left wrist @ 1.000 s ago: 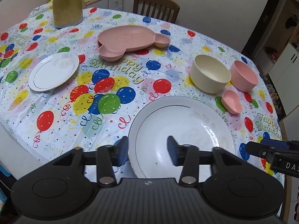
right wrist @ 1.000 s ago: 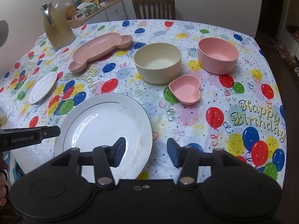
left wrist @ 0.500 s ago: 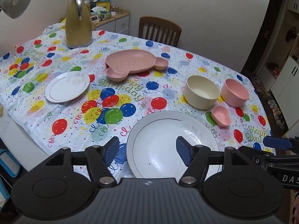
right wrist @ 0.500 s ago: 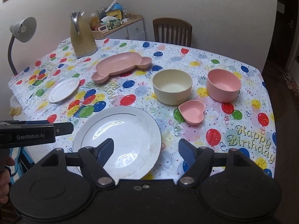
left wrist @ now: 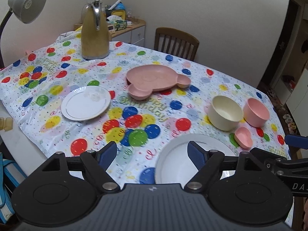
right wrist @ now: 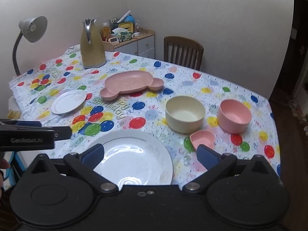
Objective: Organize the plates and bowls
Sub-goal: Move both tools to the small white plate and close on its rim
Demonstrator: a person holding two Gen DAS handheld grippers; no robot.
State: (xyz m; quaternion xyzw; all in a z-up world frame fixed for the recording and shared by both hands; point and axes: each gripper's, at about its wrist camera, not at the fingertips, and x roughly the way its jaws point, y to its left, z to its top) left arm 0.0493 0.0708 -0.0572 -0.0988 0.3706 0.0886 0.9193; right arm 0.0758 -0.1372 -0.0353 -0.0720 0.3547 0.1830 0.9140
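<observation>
A large white plate [left wrist: 179, 161] [right wrist: 134, 157] lies at the table's near edge. A small white plate [left wrist: 86, 102] [right wrist: 68, 101] lies to the left. A pink bear-shaped dish [left wrist: 156, 80] [right wrist: 130, 84] sits in the middle. A cream bowl [left wrist: 225, 112] [right wrist: 184, 113], a pink bowl [left wrist: 256, 111] [right wrist: 233, 115] and a small pink heart dish [left wrist: 243, 136] [right wrist: 203, 139] stand at the right. My left gripper [left wrist: 152, 152] is open and empty above the near edge. My right gripper [right wrist: 150, 154] is open and empty over the large plate.
A gold thermos jug [left wrist: 95, 32] [right wrist: 92, 44] stands at the table's far left. A desk lamp [left wrist: 25, 5] [right wrist: 32, 28] leans in from the left. A wooden chair [left wrist: 176, 43] [right wrist: 182, 52] stands behind the table. A cabinet with clutter [right wrist: 130, 38] is against the wall.
Both grippers have pulled back and risen away from the table, and both have opened wider. The dishes have not moved.
</observation>
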